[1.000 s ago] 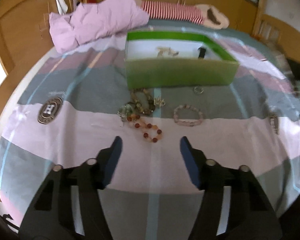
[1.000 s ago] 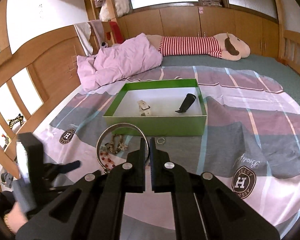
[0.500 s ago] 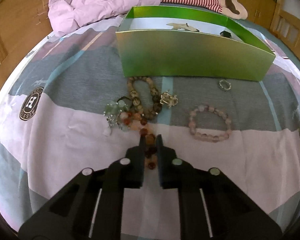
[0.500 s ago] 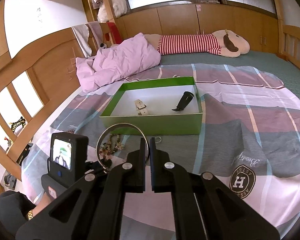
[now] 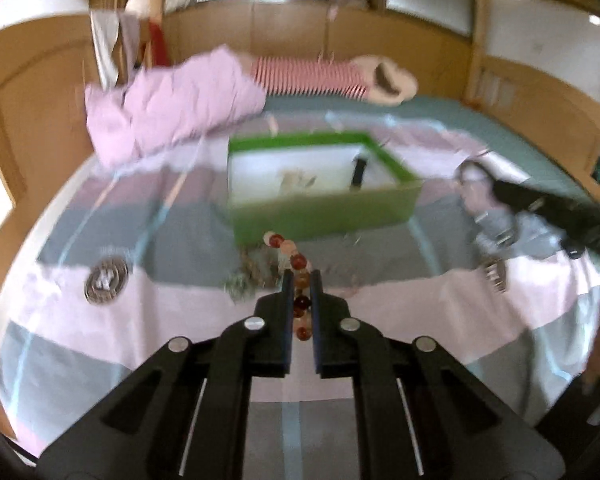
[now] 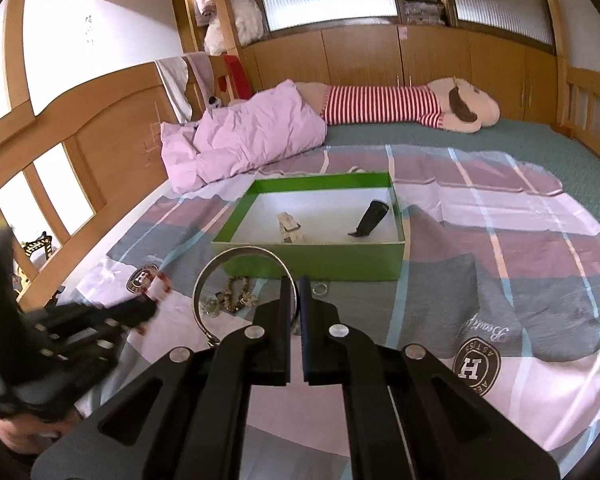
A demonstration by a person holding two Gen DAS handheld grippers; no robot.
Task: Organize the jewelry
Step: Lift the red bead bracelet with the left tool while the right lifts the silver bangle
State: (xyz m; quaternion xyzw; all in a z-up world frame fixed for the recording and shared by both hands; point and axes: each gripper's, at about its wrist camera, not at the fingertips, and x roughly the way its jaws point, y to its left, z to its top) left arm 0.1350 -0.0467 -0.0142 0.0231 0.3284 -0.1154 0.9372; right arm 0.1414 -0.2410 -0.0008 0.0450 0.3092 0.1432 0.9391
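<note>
I am holding the left gripper (image 5: 300, 280) clamped on a red-and-amber bead bracelet (image 5: 296, 264); its jaws have just been closing, and the beads are sitting between the pads, with one loop standing up past the tips and the rest hanging down between the fingers. The bracelet is hanging clear of the patterned bedspread (image 5: 140, 320), on the near side of the green box (image 5: 324, 216). I am holding the right gripper (image 6: 296, 284) clenched on a silver bangle (image 6: 220, 260), which is standing up to the left of its tips, over the small heap of beaded pieces (image 6: 232, 300) left on the cover just in front of the box. The box is lying open, with a pale piece (image 6: 288, 228) and a dark item (image 6: 370, 218) already on its white floor. To do this step well, I am judging that the bracelet should travel far enough to clear the near wall, then go down over a bare part of the floor before the jaws part. The hanging strand may snag on the rim, so a slow, level carry is advisable. The left view is blurred, so finer detail there cannot be told.
</note>
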